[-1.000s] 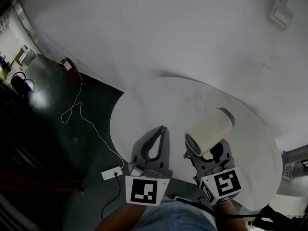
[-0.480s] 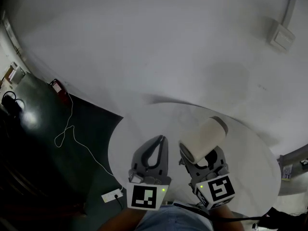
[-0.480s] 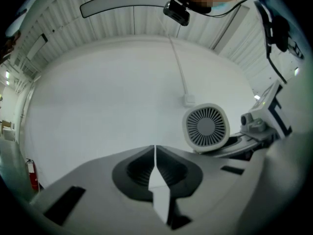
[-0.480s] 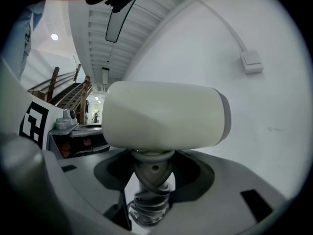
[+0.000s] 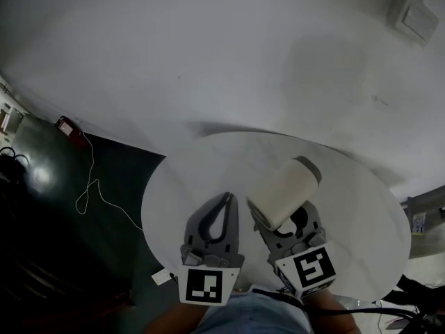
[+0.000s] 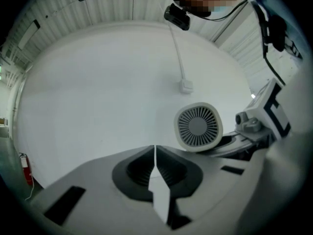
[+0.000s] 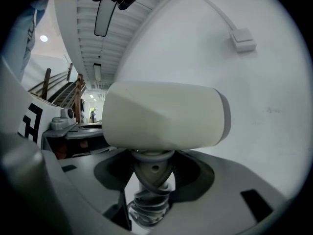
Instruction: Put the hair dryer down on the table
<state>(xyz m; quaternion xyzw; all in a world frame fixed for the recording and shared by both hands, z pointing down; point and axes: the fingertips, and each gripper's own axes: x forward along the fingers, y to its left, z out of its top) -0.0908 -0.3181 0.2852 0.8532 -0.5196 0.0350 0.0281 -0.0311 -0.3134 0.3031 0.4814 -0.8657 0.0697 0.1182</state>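
Dryer (image 5: 284,192): cream barrel, lying roughly level, carried on top of my right claw (image 5: 290,219) over the near part of the round white table (image 5: 361,214), a little right of its middle. The barrel's grey-rimmed end points away from me and to the right, and its near end faces back toward me. In the right gripper view the grey handle drops from under the barrel straight between the jaws, which are clamped on it from both sides; a coiled cord collar shows at the handle's lower end. From these views I cannot tell whether any part of the dryer touches the tabletop; its weight sits on the claw. In the left gripper view the dryer's round slotted grille faces that camera, up and to the right of the jaws. My left claw (image 5: 227,199) is just beside the right one, on its left, over the table's near edge; its jaws are pressed together tip to tip with nothing between them. Beyond the table's far edge rises a plain white wall (image 5: 208,61) with a small box (image 5: 416,19) mounted at upper right. Off the table's left edge is a dark floor (image 5: 55,256) with a thin white cable (image 5: 94,186) trailing across it.
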